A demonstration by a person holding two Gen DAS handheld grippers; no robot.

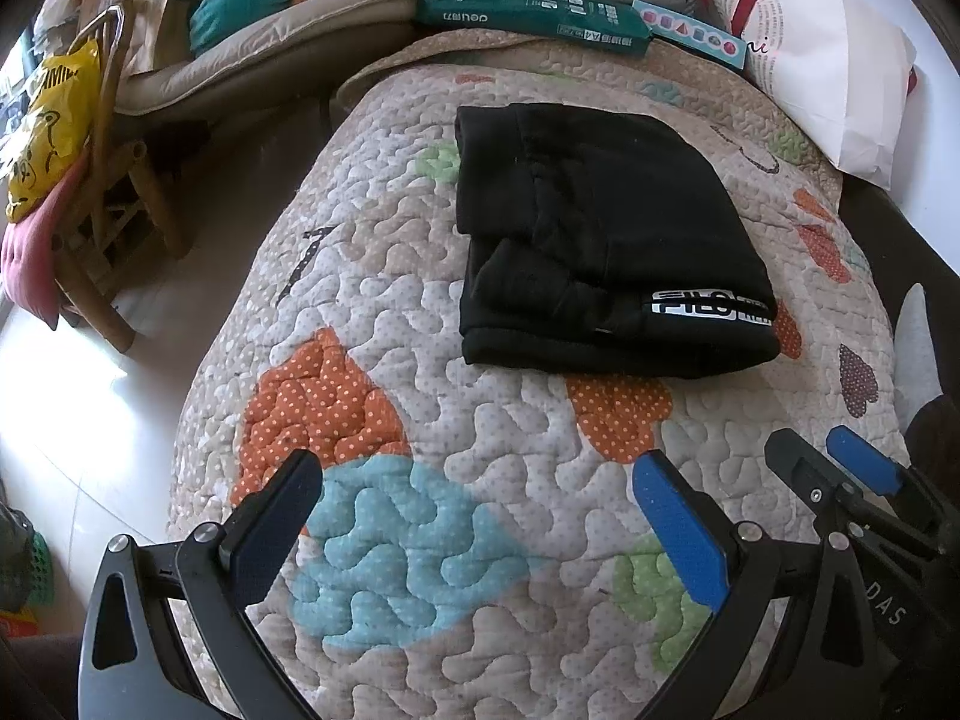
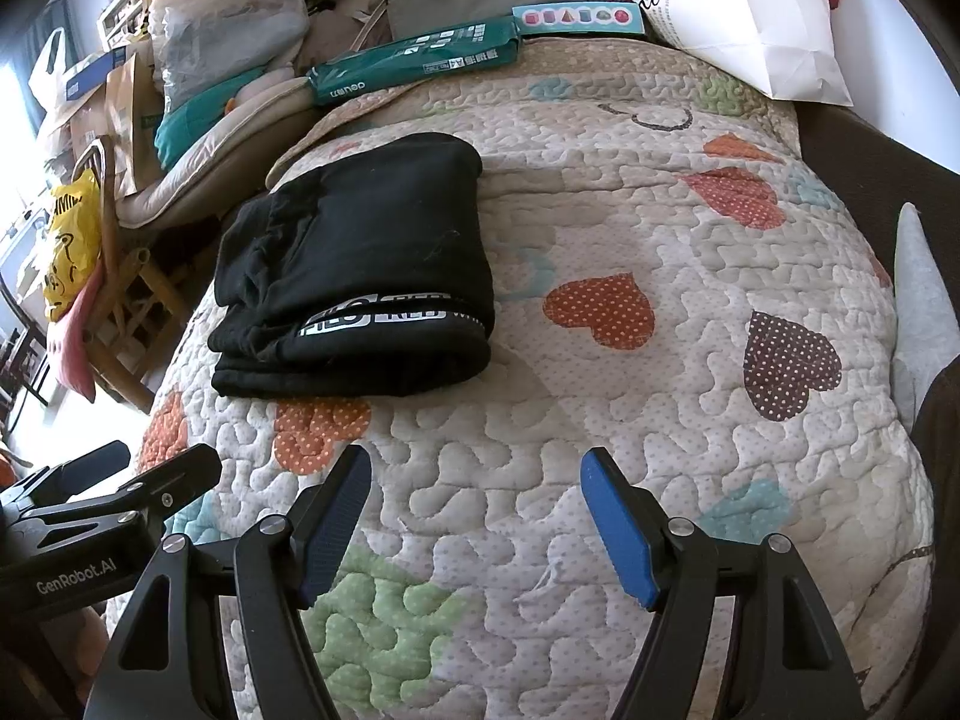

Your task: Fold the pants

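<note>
Folded pants (image 1: 606, 240) lie on the quilt (image 1: 420, 312), ahead of my left gripper (image 1: 480, 522) and ahead-left of my right gripper (image 2: 474, 516). Both hang over the quilt's near part, apart from the pants, left one just beside the right. Behind the pants, at the quilt's far edge: paper pack (image 1: 528, 15), then the bag (image 1: 828, 66) to its right. A chair (image 1: 102, 210) stands left of the quilt

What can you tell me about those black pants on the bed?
The black pants are folded into a thick, soft bundle of several layers. They look like stretchy jersey cloth. A white printed logo band runs along one folded edge, and a gathered part shows on the upper layer. They lie flat on the quilt with coloured hearts. Nothing else touches them; both grippers are apart from them.
</note>
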